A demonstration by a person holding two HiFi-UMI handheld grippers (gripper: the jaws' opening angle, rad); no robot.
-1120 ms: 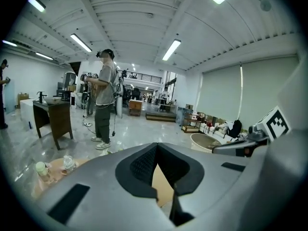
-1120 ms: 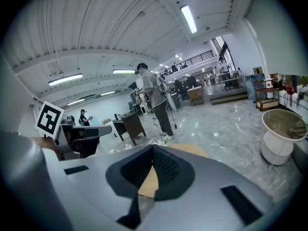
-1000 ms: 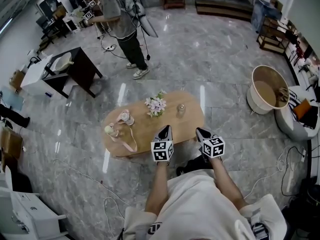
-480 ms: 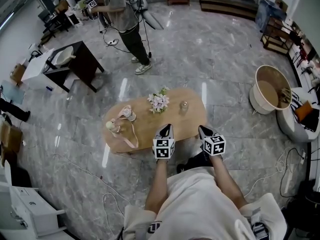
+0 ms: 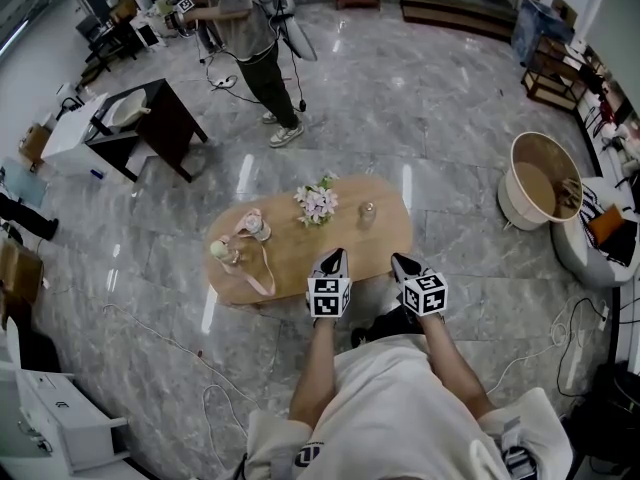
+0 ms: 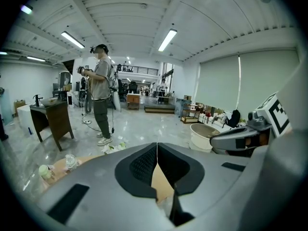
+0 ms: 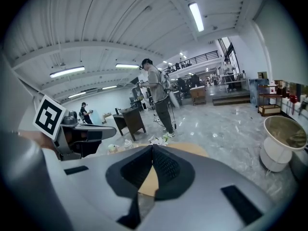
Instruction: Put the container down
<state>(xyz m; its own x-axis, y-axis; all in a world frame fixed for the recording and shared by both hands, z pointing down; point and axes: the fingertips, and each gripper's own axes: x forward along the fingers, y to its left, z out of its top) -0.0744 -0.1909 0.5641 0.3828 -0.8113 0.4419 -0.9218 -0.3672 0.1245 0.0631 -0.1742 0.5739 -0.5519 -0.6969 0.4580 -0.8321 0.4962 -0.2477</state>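
A small clear glass container [image 5: 366, 211] stands on the oval wooden table [image 5: 345, 246], right of a bunch of pale flowers [image 5: 317, 202]. My left gripper [image 5: 331, 256] hovers over the table's near edge, shut and empty; in the left gripper view its jaws [image 6: 157, 146] meet with nothing between them. My right gripper [image 5: 397, 260] is beside it at the table's near right edge, also shut and empty [image 7: 152, 148]. Neither gripper touches the container, which is a short way beyond them.
A pink bag with a long strap [image 5: 250, 232] and a small pale-green item [image 5: 218, 255] lie at the table's left end. A person [image 5: 245, 28] stands beyond the table, near a dark desk [image 5: 150, 128]. A round tub [image 5: 540, 178] is at the right. Cables trail on the floor.
Both grippers stay shut and have barely moved at the table's near edge. The head view has shifted slightly. Nothing on the table has moved.
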